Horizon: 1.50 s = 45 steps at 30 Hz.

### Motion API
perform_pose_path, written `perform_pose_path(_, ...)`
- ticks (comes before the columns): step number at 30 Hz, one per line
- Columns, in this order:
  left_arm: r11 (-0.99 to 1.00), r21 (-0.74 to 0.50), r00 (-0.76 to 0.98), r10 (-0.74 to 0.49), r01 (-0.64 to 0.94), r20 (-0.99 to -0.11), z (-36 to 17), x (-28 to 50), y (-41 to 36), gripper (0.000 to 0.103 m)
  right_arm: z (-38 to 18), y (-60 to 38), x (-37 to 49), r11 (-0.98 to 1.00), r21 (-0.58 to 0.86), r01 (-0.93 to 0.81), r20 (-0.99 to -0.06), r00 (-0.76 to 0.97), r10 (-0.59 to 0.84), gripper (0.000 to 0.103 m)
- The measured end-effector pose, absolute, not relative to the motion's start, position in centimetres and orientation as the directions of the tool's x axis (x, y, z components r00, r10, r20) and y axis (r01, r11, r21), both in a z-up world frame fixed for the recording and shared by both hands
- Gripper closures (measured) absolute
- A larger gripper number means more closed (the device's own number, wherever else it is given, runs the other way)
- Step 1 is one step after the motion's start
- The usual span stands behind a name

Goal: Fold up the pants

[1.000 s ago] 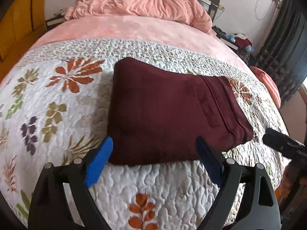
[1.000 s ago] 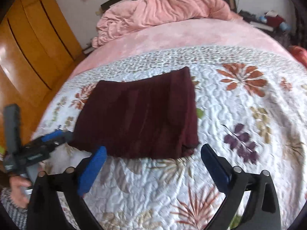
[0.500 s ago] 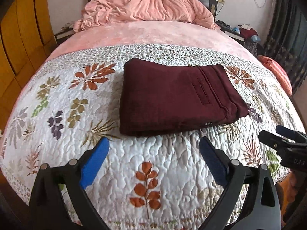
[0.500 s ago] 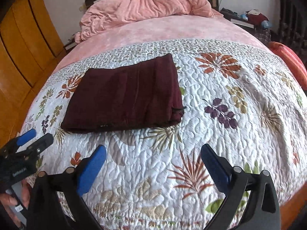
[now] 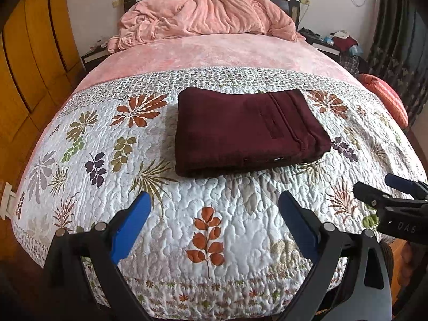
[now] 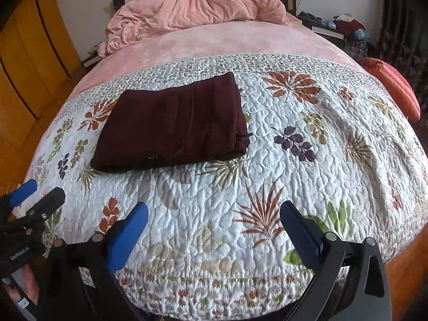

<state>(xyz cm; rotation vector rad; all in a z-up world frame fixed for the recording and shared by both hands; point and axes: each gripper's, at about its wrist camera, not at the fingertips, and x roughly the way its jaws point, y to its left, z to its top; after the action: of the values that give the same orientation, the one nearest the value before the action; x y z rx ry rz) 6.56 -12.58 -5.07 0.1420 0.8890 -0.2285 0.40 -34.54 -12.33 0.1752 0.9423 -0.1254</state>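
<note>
The dark maroon pants lie folded into a flat rectangle on the floral quilt; they also show in the right wrist view. My left gripper is open and empty, held back over the bed's foot edge, well short of the pants. My right gripper is open and empty too, also back from the pants. The right gripper shows at the right edge of the left wrist view. The left gripper shows at the left edge of the right wrist view.
A crumpled pink blanket lies at the headboard. A pink sheet covers the far half of the bed. Orange wooden wardrobes stand left. A cluttered nightstand, dark curtains and an orange cushion are right.
Both grippers have drawn back from the folded pants toward the foot of the bed. The pants have stayed in place, now farther away in both views.
</note>
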Motion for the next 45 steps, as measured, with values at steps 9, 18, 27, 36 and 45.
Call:
perform_pose_path(9, 0.967, 0.053, 0.621, -0.117, 0.249, -0.775, -4.0, 5.5, -12.8, 0.006, -11.7, -32.9, 0.2, 0.977, 0.095, 0.193, -0.833, 0.552, -0.028, 0.004)
perform_pose_path(18, 0.974, 0.051, 0.596, -0.092, 0.219, -0.798, -5.0, 6.3, -11.8, 0.005, -12.1, -32.8, 0.5, 0.976, 0.082, 0.202, -0.843, 0.537, -0.040, 0.004)
perform_pose_path(27, 0.974, 0.054, 0.575, -0.084, 0.220, -0.814, -5.9, 6.6, -12.0, 0.005, -12.5, -32.2, 0.8, 0.980, 0.077, 0.183, -0.848, 0.529, -0.032, 0.004)
perform_pose_path(36, 0.974, 0.052, 0.572, -0.086, 0.220, -0.815, -6.1, 6.4, -12.2, 0.005, -12.5, -31.9, 0.7, 0.982, 0.065, 0.177, -0.847, 0.530, -0.039, 0.004)
perform_pose_path(45, 0.979, 0.051, 0.586, -0.076, 0.196, -0.807, -5.9, 6.4, -12.0, 0.005, -12.9, -32.0, 1.0, 0.985, 0.064, 0.161, -0.858, 0.514, -0.028, 0.004)
